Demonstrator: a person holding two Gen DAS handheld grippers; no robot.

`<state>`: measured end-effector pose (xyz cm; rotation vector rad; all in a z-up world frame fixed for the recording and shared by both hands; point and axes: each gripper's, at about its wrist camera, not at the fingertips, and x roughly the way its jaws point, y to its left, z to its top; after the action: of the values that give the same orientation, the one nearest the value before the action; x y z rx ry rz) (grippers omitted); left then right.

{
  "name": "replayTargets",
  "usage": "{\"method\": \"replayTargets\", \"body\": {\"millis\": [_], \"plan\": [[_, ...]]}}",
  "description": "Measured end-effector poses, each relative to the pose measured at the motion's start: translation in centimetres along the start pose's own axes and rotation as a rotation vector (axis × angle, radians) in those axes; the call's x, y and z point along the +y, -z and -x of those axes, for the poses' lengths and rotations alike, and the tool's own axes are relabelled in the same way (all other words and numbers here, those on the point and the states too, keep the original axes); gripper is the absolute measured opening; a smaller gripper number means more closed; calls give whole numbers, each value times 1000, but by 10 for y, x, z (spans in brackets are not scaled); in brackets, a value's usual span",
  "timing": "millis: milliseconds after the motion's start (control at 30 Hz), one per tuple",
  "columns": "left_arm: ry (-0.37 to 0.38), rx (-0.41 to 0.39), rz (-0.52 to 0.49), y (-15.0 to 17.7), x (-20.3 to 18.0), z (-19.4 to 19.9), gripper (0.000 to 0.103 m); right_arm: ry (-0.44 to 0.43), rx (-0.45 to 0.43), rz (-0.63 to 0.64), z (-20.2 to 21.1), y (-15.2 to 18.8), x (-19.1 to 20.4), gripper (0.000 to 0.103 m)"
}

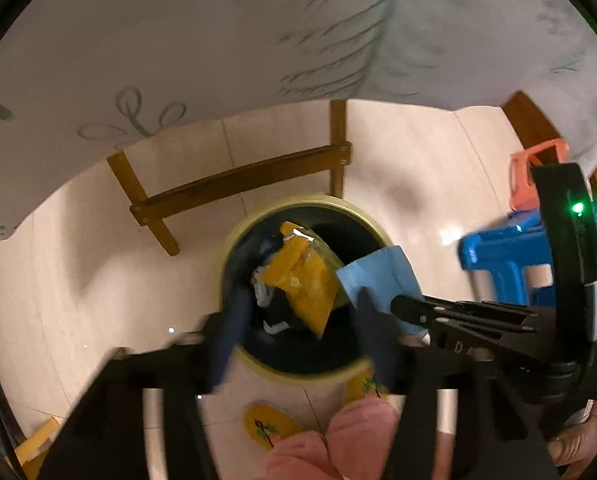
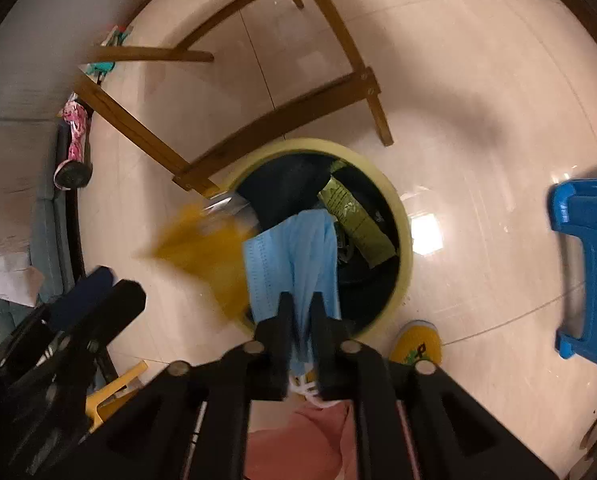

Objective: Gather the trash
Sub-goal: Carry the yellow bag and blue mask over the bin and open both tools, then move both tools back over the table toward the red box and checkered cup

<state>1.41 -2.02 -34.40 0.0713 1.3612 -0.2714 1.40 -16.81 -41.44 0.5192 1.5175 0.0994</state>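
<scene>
Left wrist view: left gripper pointing down over round cream-rimmed bin on tiled floor, jaws apart, nothing pressed between the blue-padded fingers. Yellow wrapper loose in the gap between them, over the dark bin mouth, apparently free of both pads though blur makes contact hard to judge. Right gripper entering from the right with blue face mask at the bin's right rim. Blue plastic stool beyond, wooden table legs behind the bin.

Right wrist view: right gripper narrow, clamped on blue face mask, mask hanging over the near rim of bin. Green packet already inside the bin against the dark liner. Yellow wrapper smeared at the bin's left rim, left gripper lower left. Yellow slipper just beside the bin. Blue plastic stool at right.
</scene>
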Motion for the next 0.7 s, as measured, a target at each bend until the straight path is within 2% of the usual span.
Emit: {"method": "replayTargets", "body": {"millis": [33,100,133,367,433,600,667,700], "plan": [[-7,-4,4,0,2,-4,65,2,0,2,-4,-1,-1,20],[-17,2,9,0,5,-10,65,-7,-8,8,-12,-4,-2,38],[-22,5,13,1,6,-11,66,-10,-13,9,-13,-5,-3,40],[-48,3,29,3,7,12,66,-22,-35,11,4,-4,-1,41],[-48,-7,38,2,7,28,66,-27,-50,20,19,-1,3,41],[-34,-38,47,-6,-4,85,66,-38,-119,47,84,13,20,41],[-32,-49,39,-8,-9,112,72,-36,-141,57,108,18,26,41],[-33,-51,36,-9,-12,121,81,-36,-150,64,119,20,30,41]]}}
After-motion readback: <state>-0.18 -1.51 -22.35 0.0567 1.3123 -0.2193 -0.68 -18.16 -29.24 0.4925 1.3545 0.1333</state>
